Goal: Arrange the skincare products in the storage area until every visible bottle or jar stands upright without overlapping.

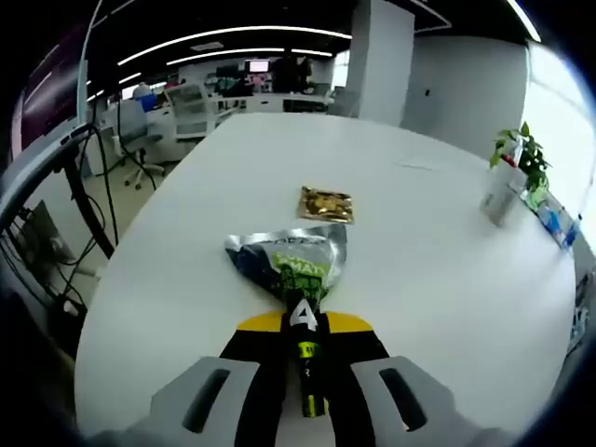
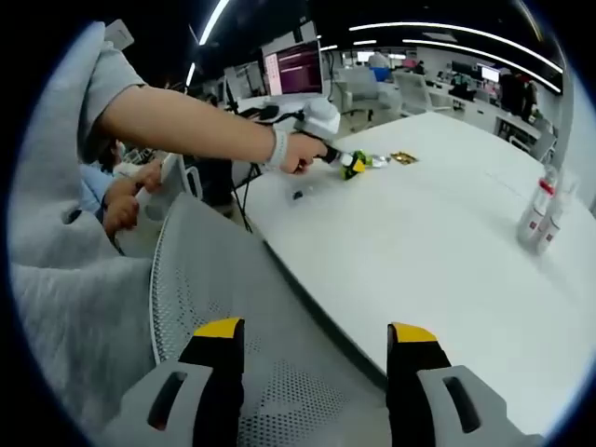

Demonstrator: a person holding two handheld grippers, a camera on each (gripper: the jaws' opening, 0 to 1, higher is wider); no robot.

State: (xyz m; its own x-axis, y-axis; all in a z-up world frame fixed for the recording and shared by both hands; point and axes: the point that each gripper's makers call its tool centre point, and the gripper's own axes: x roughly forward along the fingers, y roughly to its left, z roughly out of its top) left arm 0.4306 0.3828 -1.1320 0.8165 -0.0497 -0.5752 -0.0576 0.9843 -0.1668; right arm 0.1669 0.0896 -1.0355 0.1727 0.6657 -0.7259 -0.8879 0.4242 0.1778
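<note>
- Nearest the lens in the left gripper view, the left gripper [image 1: 307,372], black jaws tipped yellow, is pinching the twisted neck of a crinkled silver and green foil snack bag [image 1: 291,263] with a white numeral 4 on it.
- The bag is lying flat on the white oval table [image 1: 419,251]. Its long axis is running straight away from the jaws, and its wide end is pointing toward a small gold foil packet [image 1: 326,204] just beyond it.
- In the right gripper view, the right gripper [image 2: 315,358] is hanging with jaws apart and empty over a grey perforated mesh chair seat [image 2: 219,270], off the table's near edge.
- Two slim white bottles with red labels [image 2: 540,216] are standing upright near the table's far right side, well apart from the bag.
- Risk, as I judge it: the foil is slippery and limp, so a pull could let it slide free or drag it into the gold packet.
</note>
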